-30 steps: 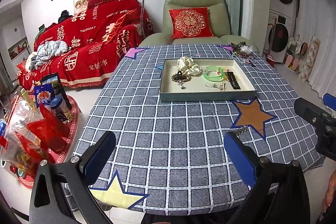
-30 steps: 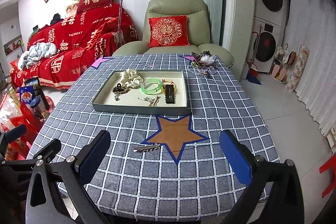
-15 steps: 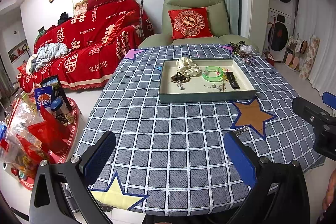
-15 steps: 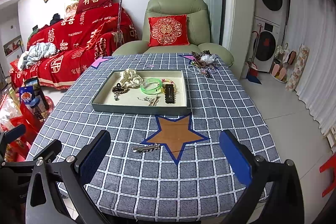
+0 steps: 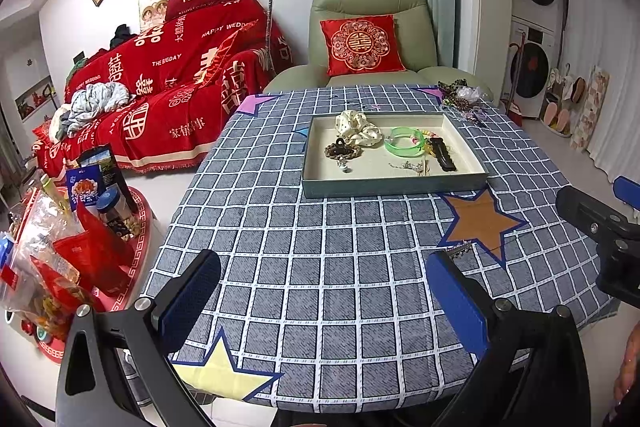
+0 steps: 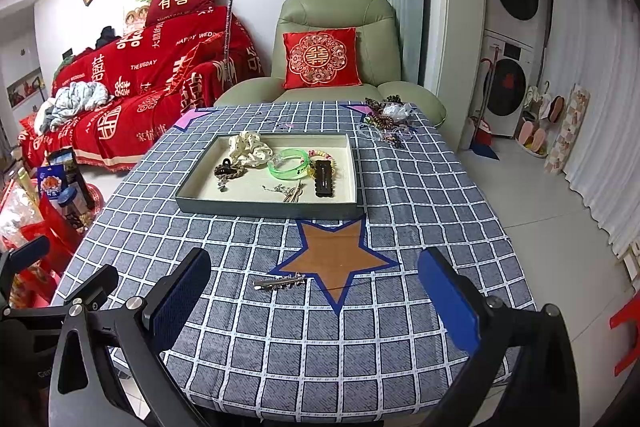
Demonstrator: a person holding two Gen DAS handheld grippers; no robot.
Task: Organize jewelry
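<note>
A grey-green tray (image 6: 264, 207) (image 5: 392, 185) sits mid-table and holds a cream scrunchie (image 6: 250, 147), a green bangle (image 6: 289, 163), a black hair clip (image 6: 323, 178), a dark claw clip (image 6: 228, 169) and small metal pieces. A silver hair clip (image 6: 280, 283) lies on the cloth by the brown star (image 6: 334, 259); its end shows in the left wrist view (image 5: 460, 250). A pile of loose jewelry (image 6: 386, 121) lies at the far right corner. My right gripper (image 6: 316, 291) is open just short of the silver clip. My left gripper (image 5: 324, 301) is open and empty over the near table.
The table wears a blue checked cloth (image 6: 420, 187) with star patches, yellow (image 5: 224, 373) near the front edge. A green armchair (image 6: 336, 39) stands behind it, a red sofa (image 6: 132, 87) at the left, snack bags (image 5: 48, 259) on a low stand at the left.
</note>
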